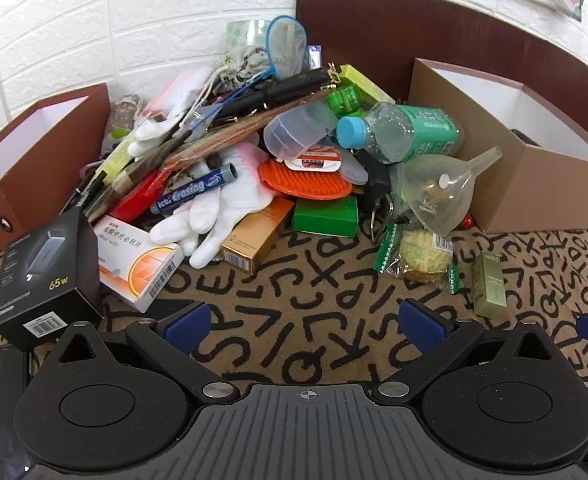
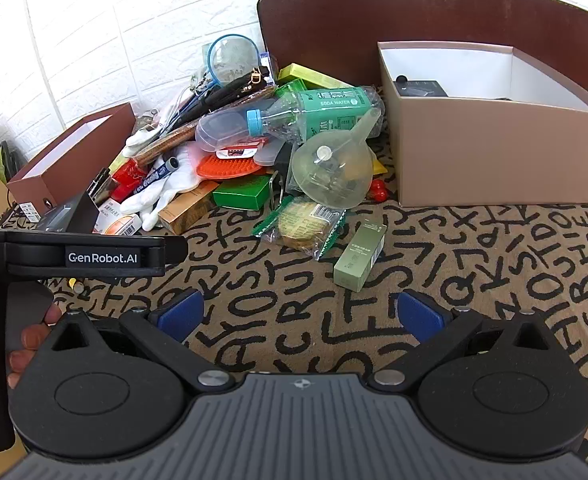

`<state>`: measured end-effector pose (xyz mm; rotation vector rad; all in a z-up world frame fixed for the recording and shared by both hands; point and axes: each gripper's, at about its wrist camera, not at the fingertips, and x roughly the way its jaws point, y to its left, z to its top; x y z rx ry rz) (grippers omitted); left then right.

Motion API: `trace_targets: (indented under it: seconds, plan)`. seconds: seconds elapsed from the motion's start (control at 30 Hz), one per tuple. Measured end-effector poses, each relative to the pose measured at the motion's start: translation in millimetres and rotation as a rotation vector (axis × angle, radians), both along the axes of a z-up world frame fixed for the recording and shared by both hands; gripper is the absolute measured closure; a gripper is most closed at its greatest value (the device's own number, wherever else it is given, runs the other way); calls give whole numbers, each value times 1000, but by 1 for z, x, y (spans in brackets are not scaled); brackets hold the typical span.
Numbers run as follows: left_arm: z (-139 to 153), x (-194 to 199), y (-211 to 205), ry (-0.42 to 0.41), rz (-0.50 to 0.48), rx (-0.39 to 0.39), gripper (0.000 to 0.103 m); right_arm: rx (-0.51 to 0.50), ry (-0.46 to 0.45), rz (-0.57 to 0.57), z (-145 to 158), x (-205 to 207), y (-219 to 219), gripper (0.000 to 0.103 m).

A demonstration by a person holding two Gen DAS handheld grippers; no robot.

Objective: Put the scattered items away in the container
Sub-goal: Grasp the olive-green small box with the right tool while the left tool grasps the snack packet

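A heap of scattered items lies against the white wall: a green soda bottle (image 1: 406,128) (image 2: 318,108), a clear funnel (image 1: 442,192) (image 2: 334,168), a white glove (image 1: 222,208), a green box (image 1: 326,216) and a black charger box (image 1: 46,272). A snack packet (image 1: 418,256) (image 2: 302,224) and a small olive box (image 1: 490,284) (image 2: 360,256) lie loose in front of it. The tan container (image 1: 534,184) (image 2: 494,152) stands at the right with a dark item inside. My left gripper (image 1: 306,324) and right gripper (image 2: 300,314) both hover open over the patterned cloth, holding nothing.
A brown box (image 1: 34,160) (image 2: 74,148) stands left of the heap. A brown board (image 1: 414,28) leans on the wall behind the tan container. In the right wrist view, a hand (image 2: 26,340) grips the left tool's black body (image 2: 94,256) at the left edge.
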<state>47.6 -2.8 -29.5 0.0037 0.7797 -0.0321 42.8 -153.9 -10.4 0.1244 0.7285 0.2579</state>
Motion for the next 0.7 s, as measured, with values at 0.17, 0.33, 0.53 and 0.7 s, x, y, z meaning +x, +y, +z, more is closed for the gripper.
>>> trace_targets:
  seconds: [0.17,0.33,0.53,0.7]
  plan:
    - [-6,7,-1,18,-5,-1,0,4,1,21,-5,5,2,0]
    - [-13,17,-4,33,-23,3,0,31,33,13,-14,18,0,0]
    - [-25,33,-12,47,-86,-15,0,-43,69,-29,-31,34,0,0]
    - [-37,51,-30,82,-195,-45,11,-53,95,-53,-45,48,0,4]
